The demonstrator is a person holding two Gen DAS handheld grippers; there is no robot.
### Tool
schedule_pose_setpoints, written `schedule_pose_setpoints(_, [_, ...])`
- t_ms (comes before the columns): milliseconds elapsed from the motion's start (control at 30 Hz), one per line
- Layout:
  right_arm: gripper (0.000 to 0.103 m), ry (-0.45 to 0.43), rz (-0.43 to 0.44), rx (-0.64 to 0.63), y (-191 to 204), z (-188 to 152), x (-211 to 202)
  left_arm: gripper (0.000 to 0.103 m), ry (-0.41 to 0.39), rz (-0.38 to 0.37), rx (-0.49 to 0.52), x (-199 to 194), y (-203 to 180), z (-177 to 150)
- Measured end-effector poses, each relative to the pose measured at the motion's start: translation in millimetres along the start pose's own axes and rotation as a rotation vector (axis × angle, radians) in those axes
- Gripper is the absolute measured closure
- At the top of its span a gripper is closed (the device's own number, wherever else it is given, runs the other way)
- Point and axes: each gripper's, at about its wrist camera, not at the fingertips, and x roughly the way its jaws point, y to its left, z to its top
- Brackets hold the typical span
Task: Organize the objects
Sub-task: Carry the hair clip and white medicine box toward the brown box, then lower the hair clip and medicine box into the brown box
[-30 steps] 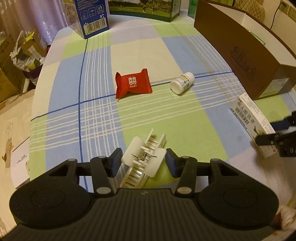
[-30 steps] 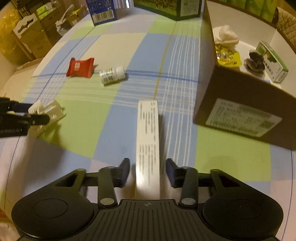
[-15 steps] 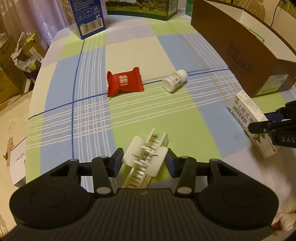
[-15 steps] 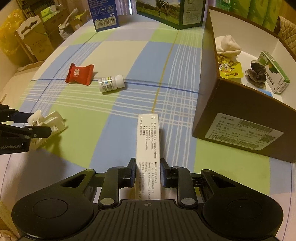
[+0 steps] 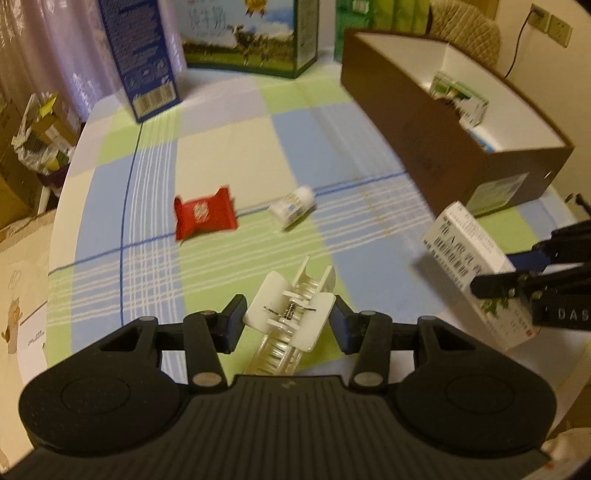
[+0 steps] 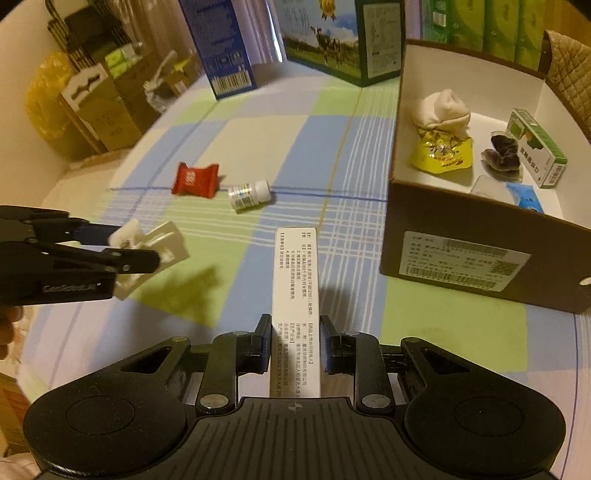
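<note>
My left gripper (image 5: 290, 325) is shut on a white plastic clip (image 5: 291, 317) and holds it just above the checked tablecloth; the clip (image 6: 166, 240) casts a shadow below in the right wrist view. My right gripper (image 6: 295, 343) is shut on a long white medicine box (image 6: 295, 273), which is off the table. From the left wrist view that box (image 5: 461, 243) hangs at the right, near the brown cardboard box (image 5: 443, 147). A red candy packet (image 5: 205, 218) and a small white bottle (image 5: 293, 210) lie mid-table.
The open cardboard box (image 6: 461, 251) holds a yellow packet (image 6: 441, 155), a green carton (image 6: 535, 147), a white cloth and other bits. A blue carton (image 5: 144, 59) and a milk carton (image 5: 251, 33) stand at the far edge. Boxes and bags sit on the floor at left.
My right gripper closed on the long white box and raised it. My left gripper lifted the clip off the cloth, and both views now look from higher up.
</note>
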Motion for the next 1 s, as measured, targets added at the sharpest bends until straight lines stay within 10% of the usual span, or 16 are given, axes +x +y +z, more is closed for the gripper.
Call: schedule_pose_setpoints(1000, [0.081, -0.227, -0.035, 0.115, -103.2, 14.6, -118.3, 0.061, -0.217, -0.13, 0.149, -45.0, -132.8, 96.5])
